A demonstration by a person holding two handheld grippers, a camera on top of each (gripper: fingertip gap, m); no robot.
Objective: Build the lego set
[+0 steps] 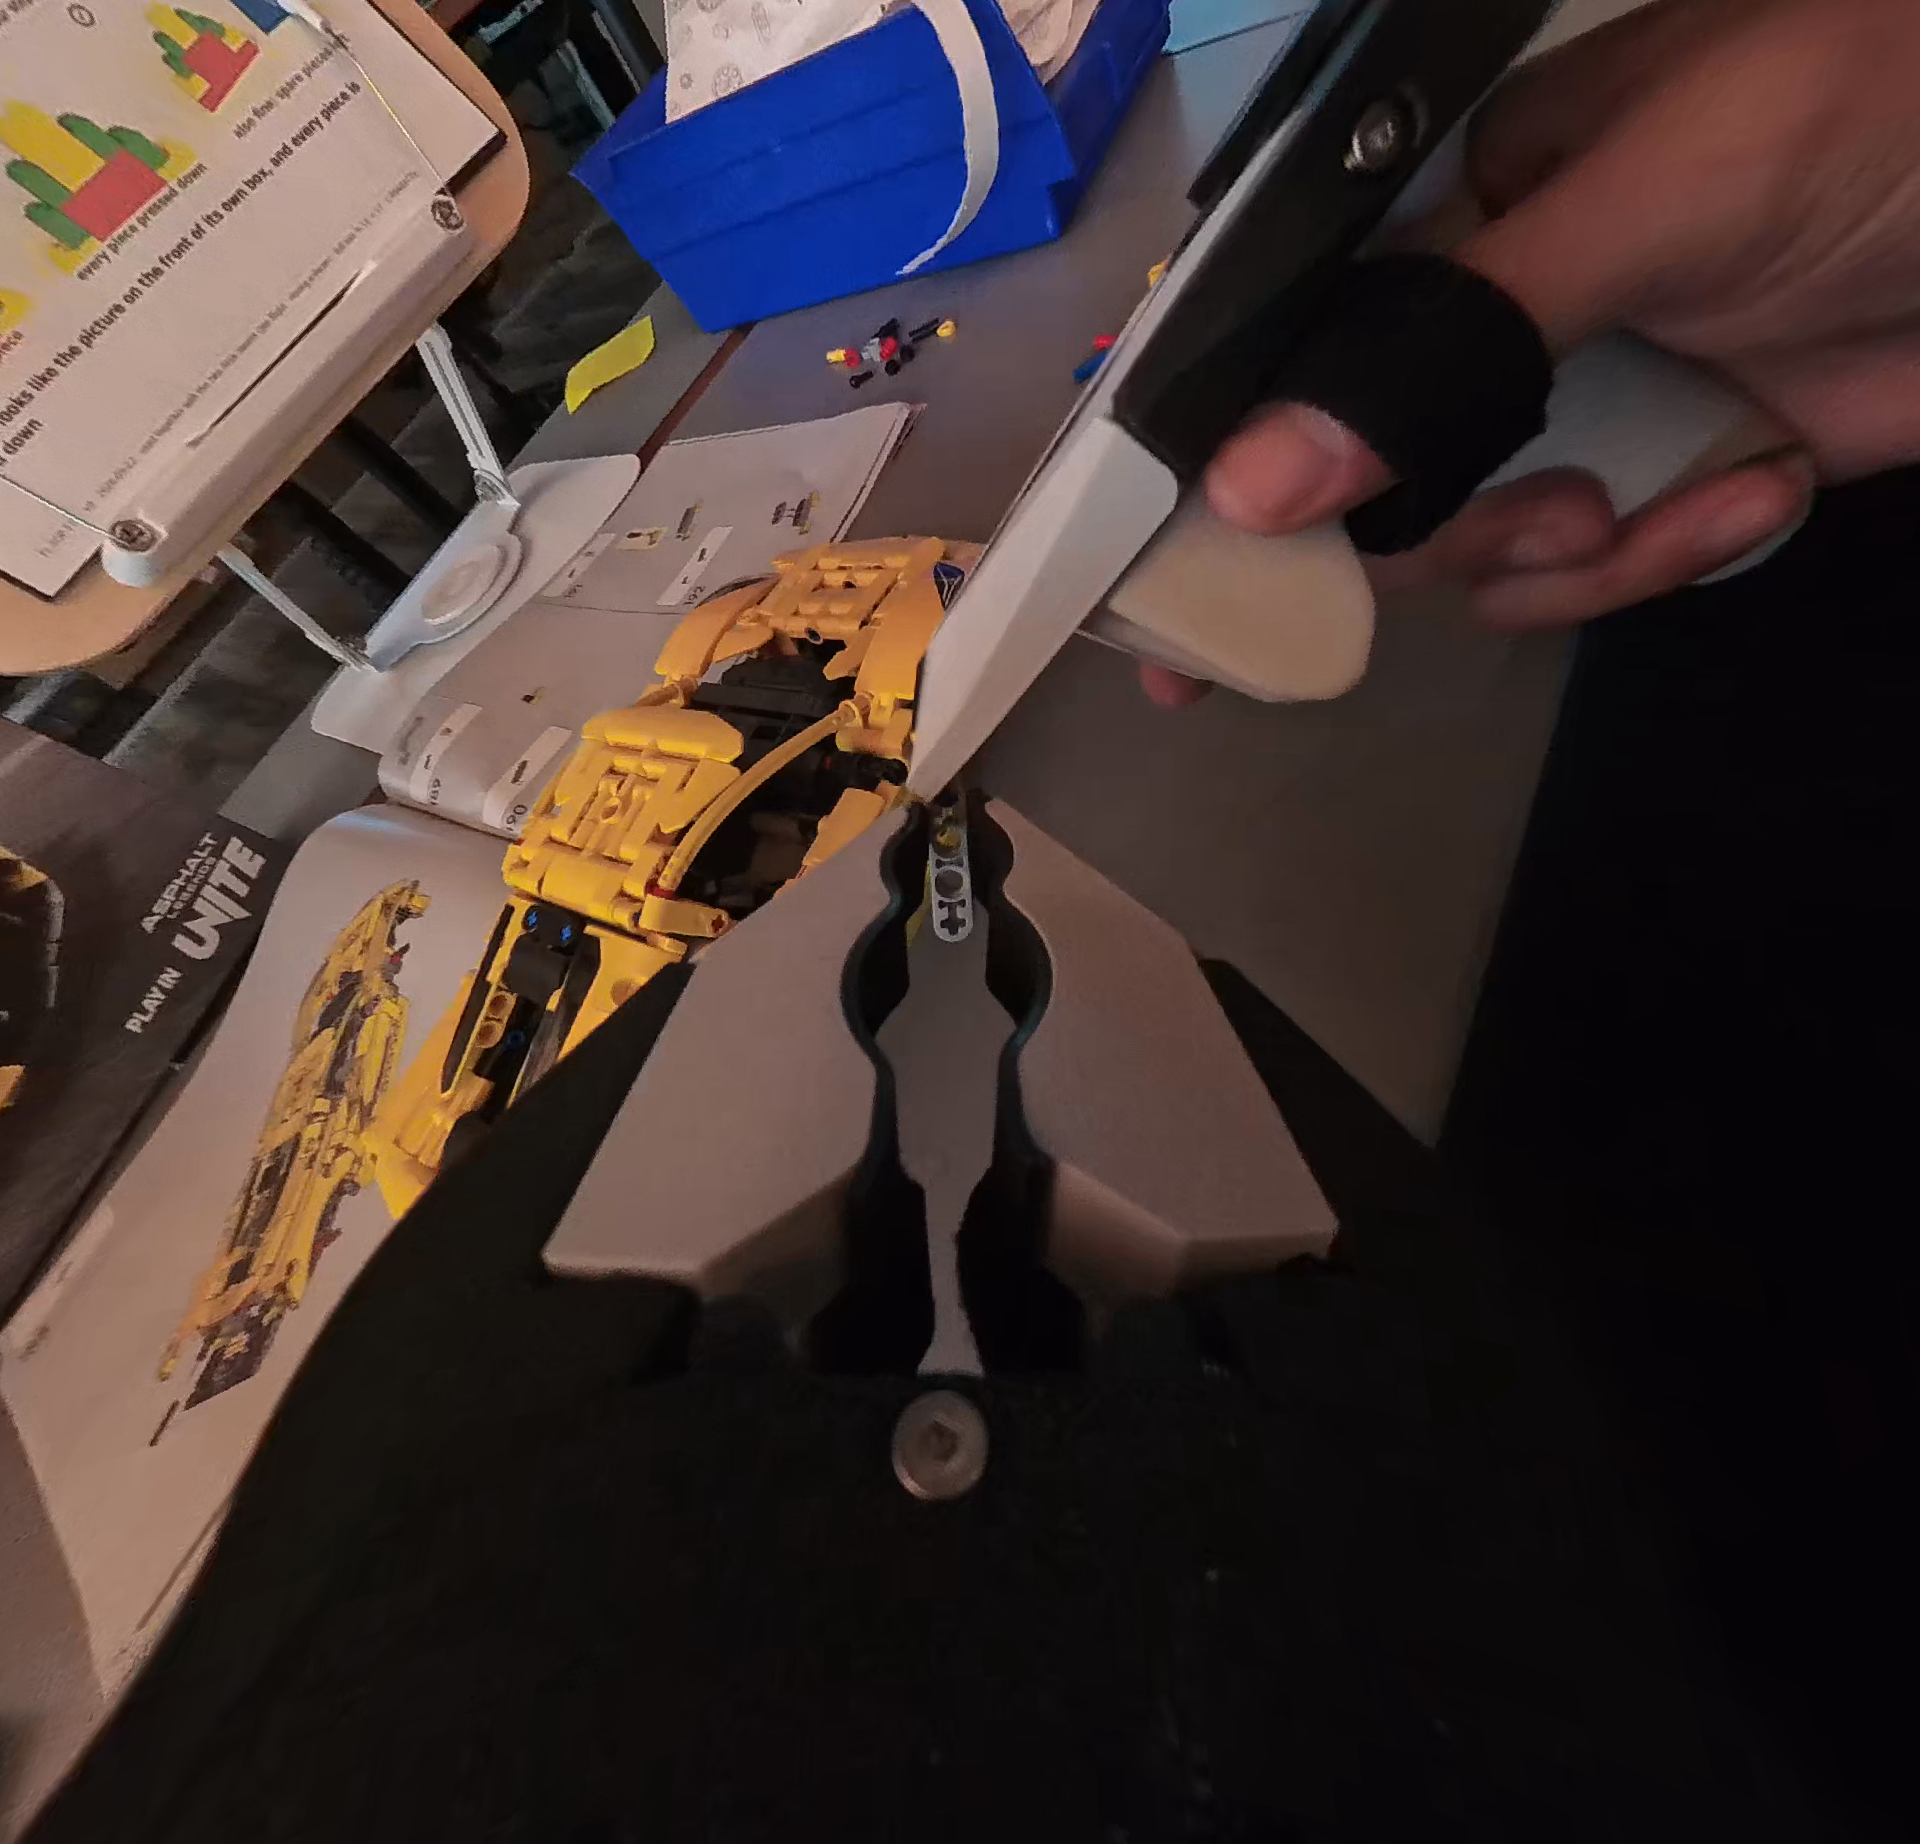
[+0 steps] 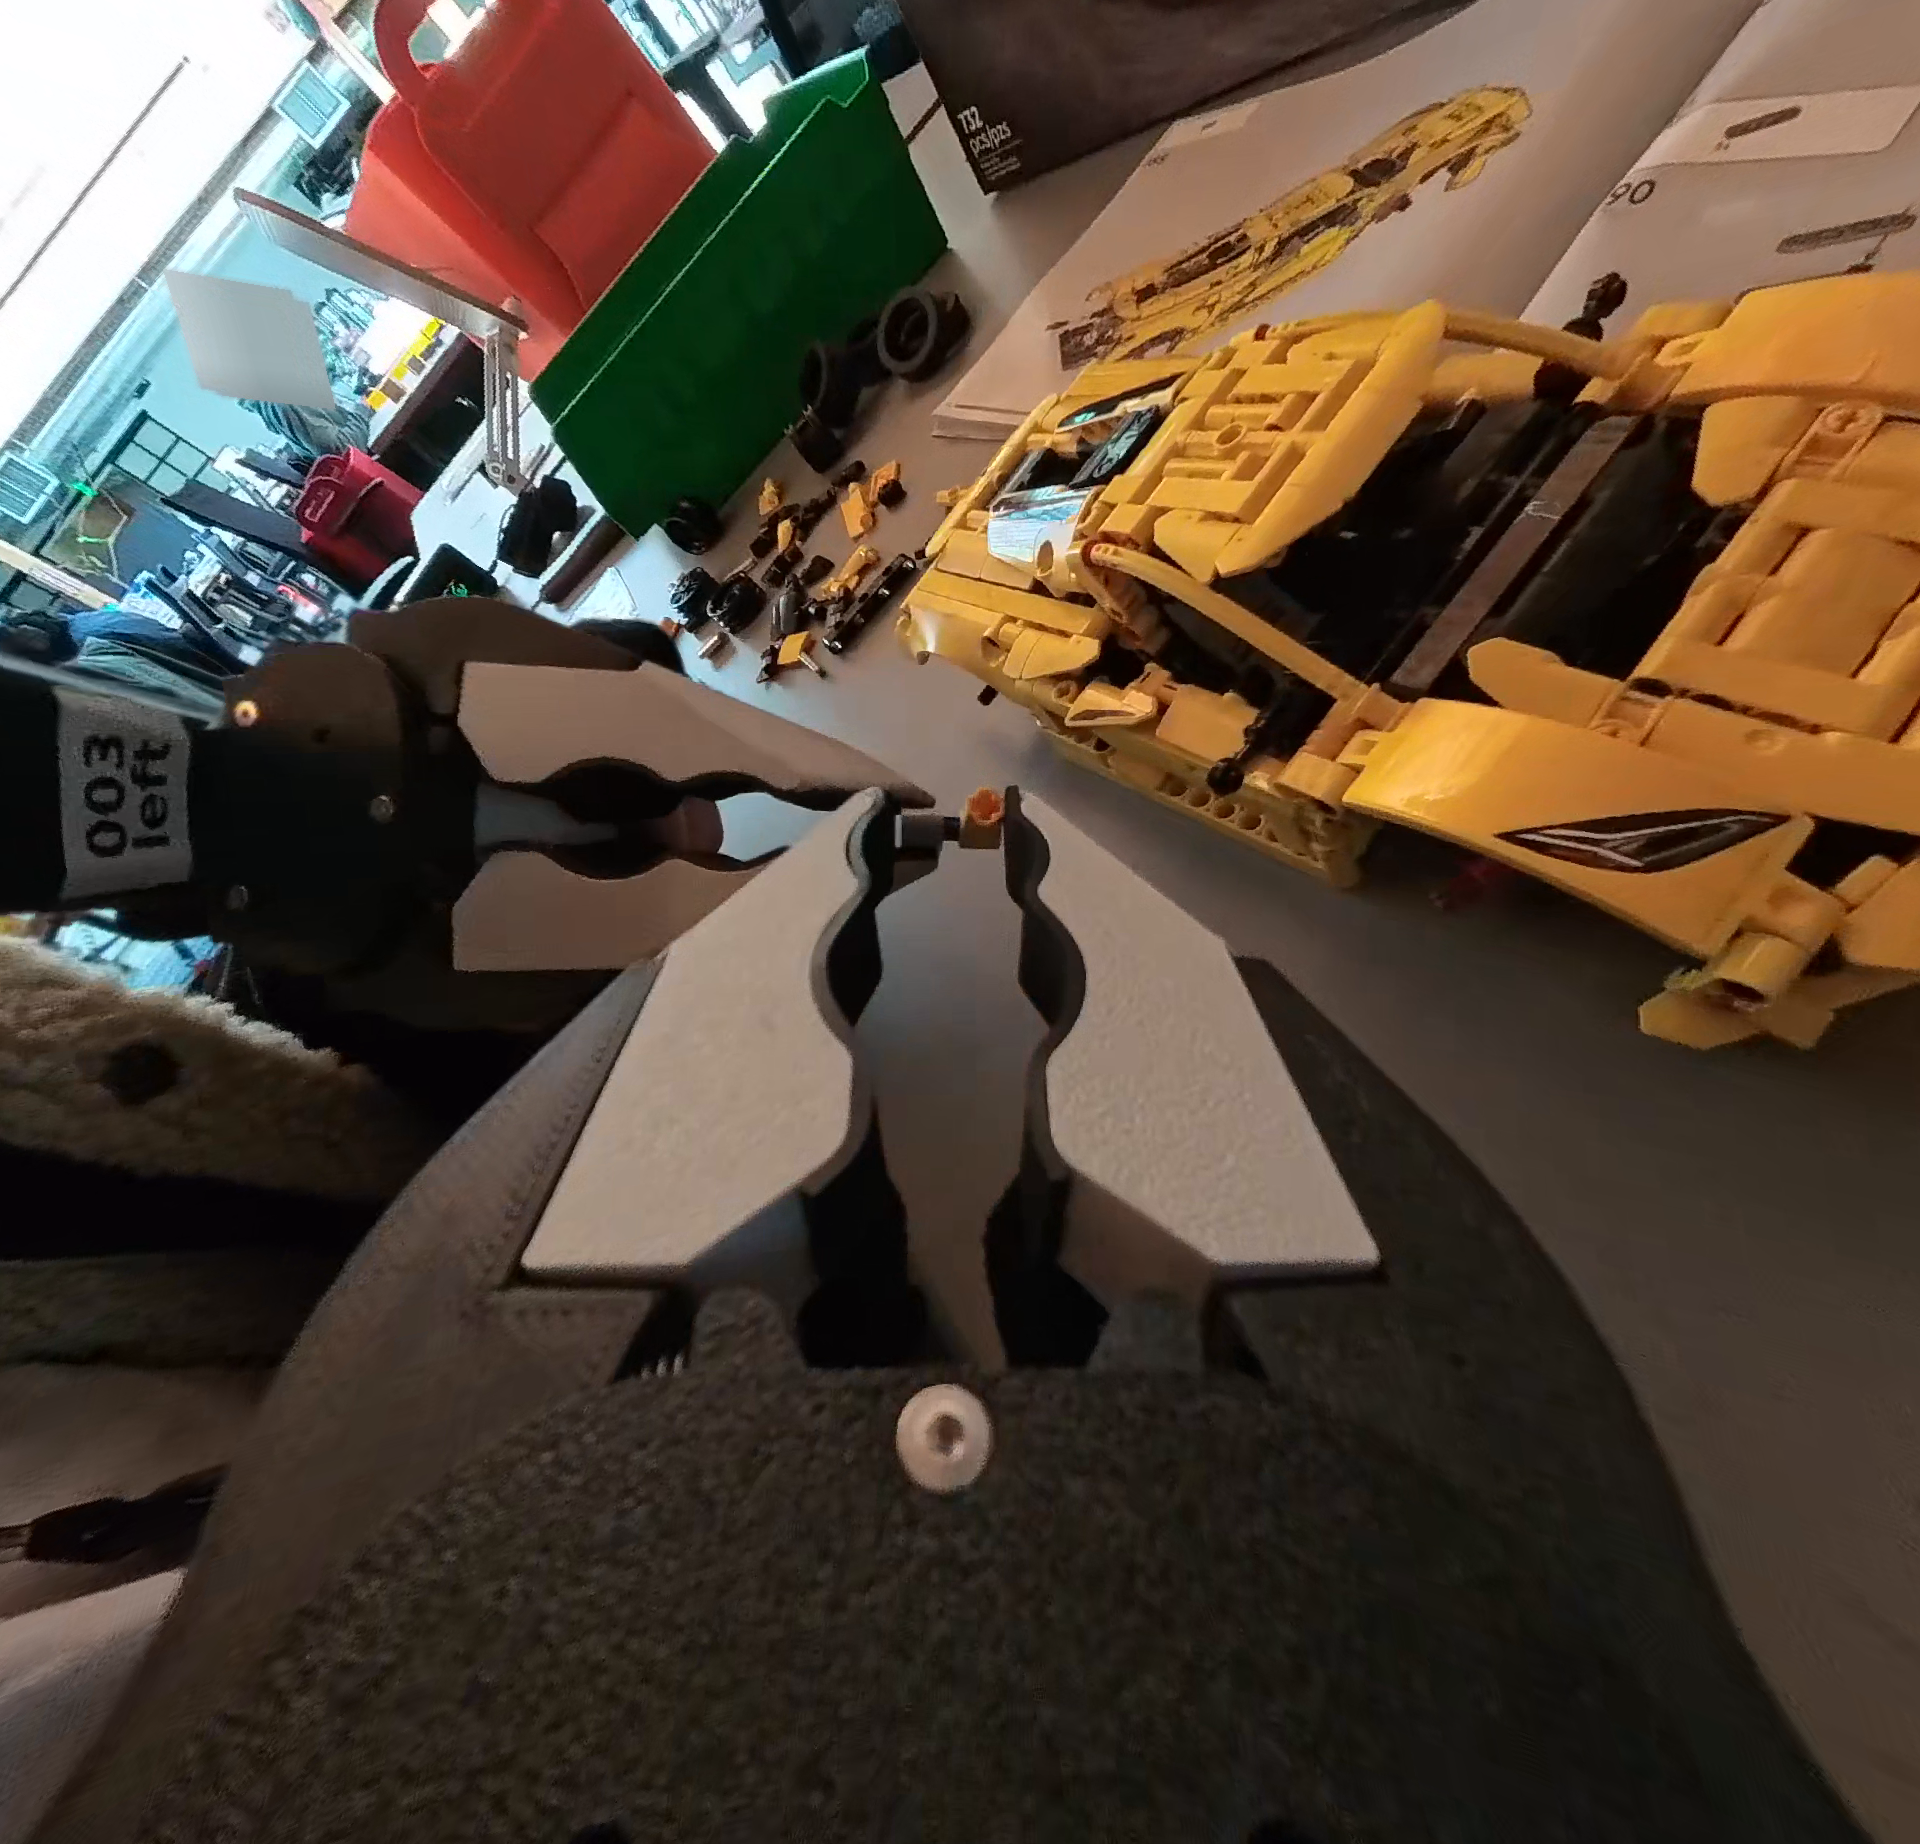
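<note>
A mostly built yellow lego car is lying on the open instruction booklet. A small grey beam is sitting upright between claw tips. Loose black and yellow pieces are lying near the car's nose.

The grey table carries the yellow lego car, open manual, bins and loose pieces.

Both claws nearly closed, tips meeting: left claw, right claw.

Left wrist view dim and murky; right brighter, window glare, fisheye-warped edges.
</note>
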